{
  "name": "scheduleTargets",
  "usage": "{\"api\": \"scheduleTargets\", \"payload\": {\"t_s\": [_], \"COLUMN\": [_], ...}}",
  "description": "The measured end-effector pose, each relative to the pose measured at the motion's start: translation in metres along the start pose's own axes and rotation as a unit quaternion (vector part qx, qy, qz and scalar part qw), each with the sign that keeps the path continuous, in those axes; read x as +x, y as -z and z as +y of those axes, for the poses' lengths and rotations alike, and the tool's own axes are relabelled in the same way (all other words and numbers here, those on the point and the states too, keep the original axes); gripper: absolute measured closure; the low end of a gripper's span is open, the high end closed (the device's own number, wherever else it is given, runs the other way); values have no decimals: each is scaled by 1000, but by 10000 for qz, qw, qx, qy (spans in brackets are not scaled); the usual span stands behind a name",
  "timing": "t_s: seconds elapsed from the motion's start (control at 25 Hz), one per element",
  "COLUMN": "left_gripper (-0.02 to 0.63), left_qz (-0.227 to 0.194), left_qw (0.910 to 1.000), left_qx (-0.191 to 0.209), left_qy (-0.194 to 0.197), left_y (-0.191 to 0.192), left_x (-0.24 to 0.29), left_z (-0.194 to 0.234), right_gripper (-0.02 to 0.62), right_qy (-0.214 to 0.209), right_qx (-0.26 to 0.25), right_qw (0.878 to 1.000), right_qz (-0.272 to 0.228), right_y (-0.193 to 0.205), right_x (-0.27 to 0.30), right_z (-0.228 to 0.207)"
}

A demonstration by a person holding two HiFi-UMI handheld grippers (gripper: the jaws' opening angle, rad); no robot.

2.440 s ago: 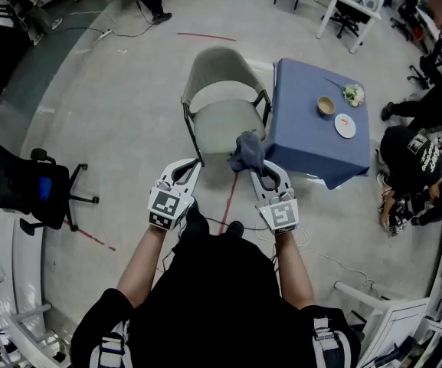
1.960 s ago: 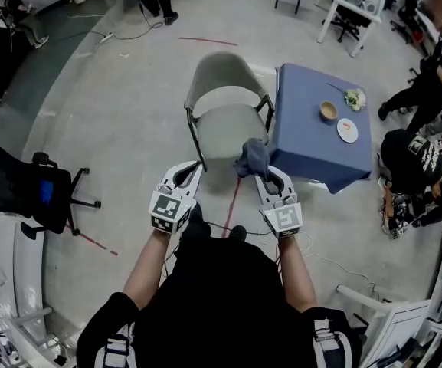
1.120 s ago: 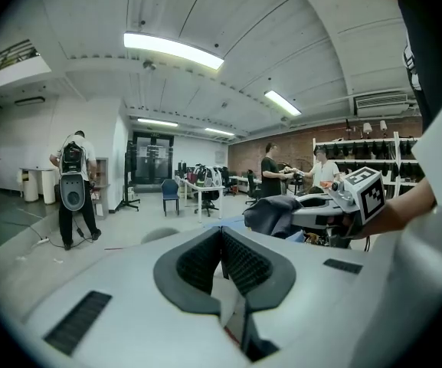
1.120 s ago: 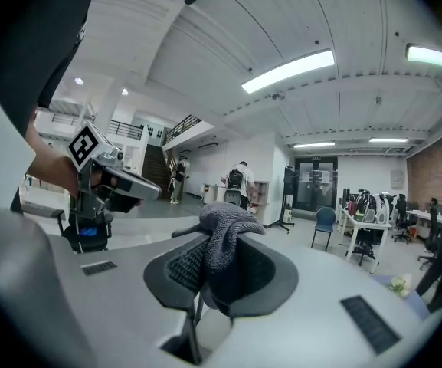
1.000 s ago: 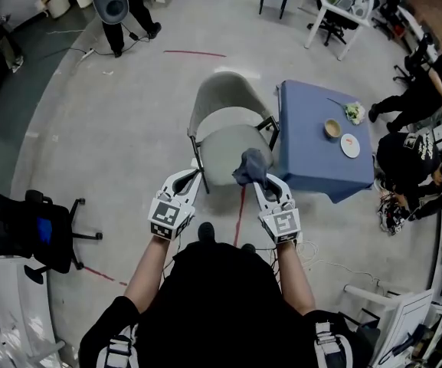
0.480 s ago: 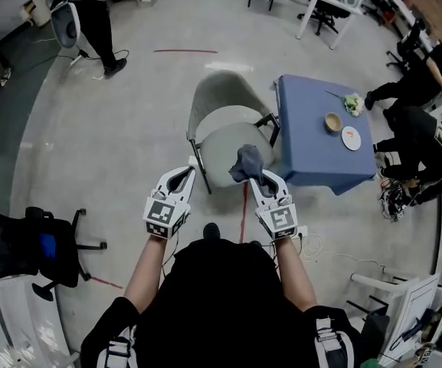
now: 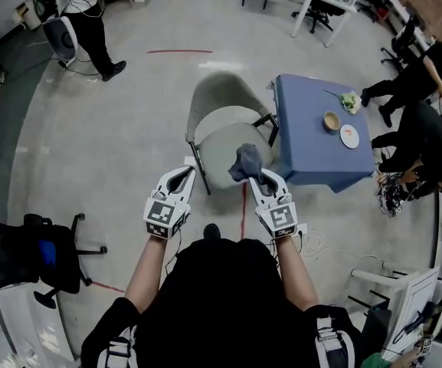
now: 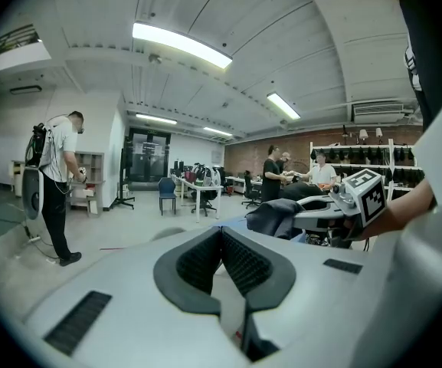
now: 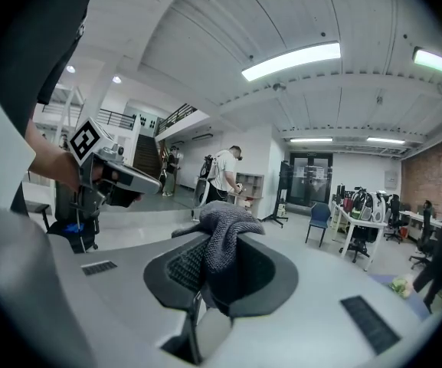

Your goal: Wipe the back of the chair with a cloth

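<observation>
Bare floor (image 7: 113, 136) lies open left of the grey chair (image 7: 221, 133) at frame centre. A blue-covered surface (image 7: 305, 121) stands just beside the chair's right armrest, blocking that side. A black office chair (image 7: 21, 253) sits well apart, lower left.

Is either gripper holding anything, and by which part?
The right gripper is shut on the grey cloth, pinching a bunched fold; the rest spills over its jaws. The left gripper is shut, empty.
</observation>
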State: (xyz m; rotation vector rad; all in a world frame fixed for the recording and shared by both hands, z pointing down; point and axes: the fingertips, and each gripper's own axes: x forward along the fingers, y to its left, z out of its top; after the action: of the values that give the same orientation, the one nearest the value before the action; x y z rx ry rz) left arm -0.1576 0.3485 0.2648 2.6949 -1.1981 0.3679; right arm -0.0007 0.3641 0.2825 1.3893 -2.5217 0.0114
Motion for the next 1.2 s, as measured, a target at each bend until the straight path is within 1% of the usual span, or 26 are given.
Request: {"api": "scheduleTargets", "payload": {"t_s": [0.28,0.48,0.6,0.76,0.92,1.04,1.2], "left_gripper": [583,583,583,583,583,583,583], "left_qz": [72,115,167,221,247,239,215], "left_qw": [10000,9999,9999,9997,9994,9994,9994], "left_qx": [4,17,26,-2,-26,2,-59], "left_qy": [68,77,36,-130,-246,-255,-261], "left_y": [5,3,6,7,-1,-11,-24], "left_x": [-3,2,5,11,31,57,90], "left_z": [1,-7,-4,14,28,36,49], "right_gripper": [517,515,516,515,515,516,515], "right_qy": [-42,-88,-118,-232,-378,-434,-564], "right_qx": [21,71,110,143,137,206,259], "right_qw": [10000,9999,9998,9996,9992,9988,9980], "right_qz": [66,131,108,63,36,58,117], "right_y": [7,15,18,17,16,19,22], "right_x": [0,-2,5,27,49,69,96], "right_z": [12,5,-2,-7,-21,-41,-69]}}
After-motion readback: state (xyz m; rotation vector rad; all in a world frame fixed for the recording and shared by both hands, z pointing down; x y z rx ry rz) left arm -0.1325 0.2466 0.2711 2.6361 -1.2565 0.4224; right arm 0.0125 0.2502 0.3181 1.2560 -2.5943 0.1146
